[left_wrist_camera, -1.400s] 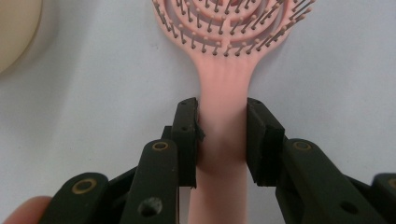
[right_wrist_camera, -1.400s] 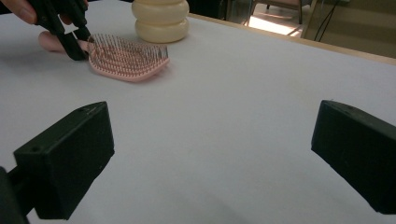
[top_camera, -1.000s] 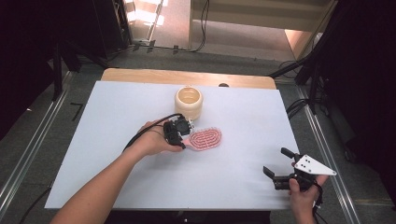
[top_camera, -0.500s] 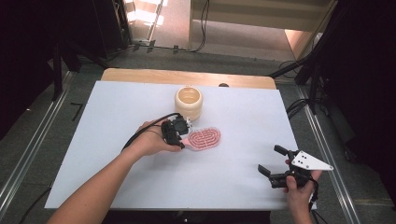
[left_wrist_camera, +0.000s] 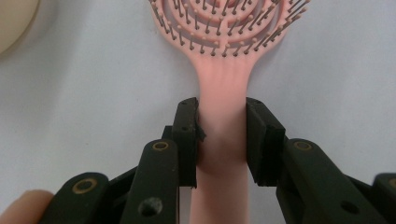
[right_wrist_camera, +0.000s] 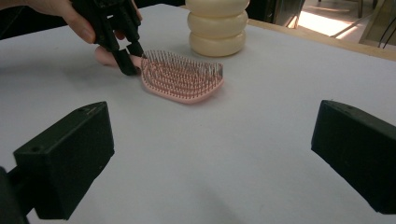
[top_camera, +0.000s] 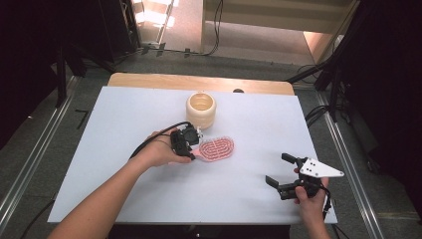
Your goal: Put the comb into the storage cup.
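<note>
Grasping looked like the step in hand: your left gripper [top_camera: 191, 142] had its jaws pressed on the handle of the pink hairbrush [top_camera: 215, 148], which lay bristles-up on the white table [top_camera: 124, 114], at about five o'clock from the cream ribbed cup [top_camera: 201, 109]. Next I judged you needed a firm hold before lifting. Your left forearm reached in diagonally; your right gripper [top_camera: 280, 171] hovered wide open, holding nothing, near the four o'clock edge.

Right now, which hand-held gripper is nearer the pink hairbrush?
Left. The left hand-held gripper is clamped on the pink hairbrush handle; the right hand-held gripper sits open, well off to the brush's right, nearer the person.
</note>
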Tool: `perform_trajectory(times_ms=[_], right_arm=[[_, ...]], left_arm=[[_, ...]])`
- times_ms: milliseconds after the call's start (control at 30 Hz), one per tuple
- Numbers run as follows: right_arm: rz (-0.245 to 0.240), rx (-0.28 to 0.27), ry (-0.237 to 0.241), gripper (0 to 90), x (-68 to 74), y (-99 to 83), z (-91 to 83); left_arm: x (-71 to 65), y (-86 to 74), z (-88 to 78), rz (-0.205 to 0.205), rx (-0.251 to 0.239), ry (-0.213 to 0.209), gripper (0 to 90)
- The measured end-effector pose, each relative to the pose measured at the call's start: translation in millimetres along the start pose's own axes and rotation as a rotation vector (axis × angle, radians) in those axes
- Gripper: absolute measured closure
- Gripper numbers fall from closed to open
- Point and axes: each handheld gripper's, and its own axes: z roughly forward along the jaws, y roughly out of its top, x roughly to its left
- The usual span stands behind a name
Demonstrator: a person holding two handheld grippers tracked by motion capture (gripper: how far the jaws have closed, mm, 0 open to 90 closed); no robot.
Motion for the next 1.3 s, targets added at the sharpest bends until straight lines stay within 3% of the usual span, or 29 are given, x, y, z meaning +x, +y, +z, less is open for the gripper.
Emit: perform_trajectory(times_ms=[133,167,267,367,500,800,1167,1300], right_arm=[[0.005,-0.007,0.001,0.0,-1.3,-1.6,-1.6],[0.006,-0.007,0.001,0.0,-1.8,-1.8,-1.9],[0.004,-0.011,0.001,0.0,-2.7,-1.9,-1.6],[0.001,-0.007,0.003,0.0,-2.5,-2.0,-0.6],[-0.004,0.001,0.004,0.0,-0.6,-2.1,0.8],[-0.007,0.000,0.001,0.0,-0.1,-2.2,1.0],[-0.006,0.006,-0.001,0.0,1.7,0.3,3.0],[0.002,0.005,0.000,0.0,0.6,1.0,2.8]], left_arm=[[1.4,0.3,0.7,-0.020,-0.004,-0.014,67.1],[3.0,0.6,0.7,-0.026,-0.006,-0.035,63.8],[2.9,1.5,0.9,-0.031,-0.004,-0.036,62.1],[2.6,4.5,1.2,-0.033,-0.005,-0.005,60.8],[1.8,11.2,3.2,-0.034,-0.013,-0.010,61.0],[-3.4,18.0,5.9,0.008,0.013,-0.001,69.0],[-12.2,20.3,4.5,0.048,0.034,0.050,70.8],[-11.2,17.5,3.6,0.028,0.016,0.031,70.9]])
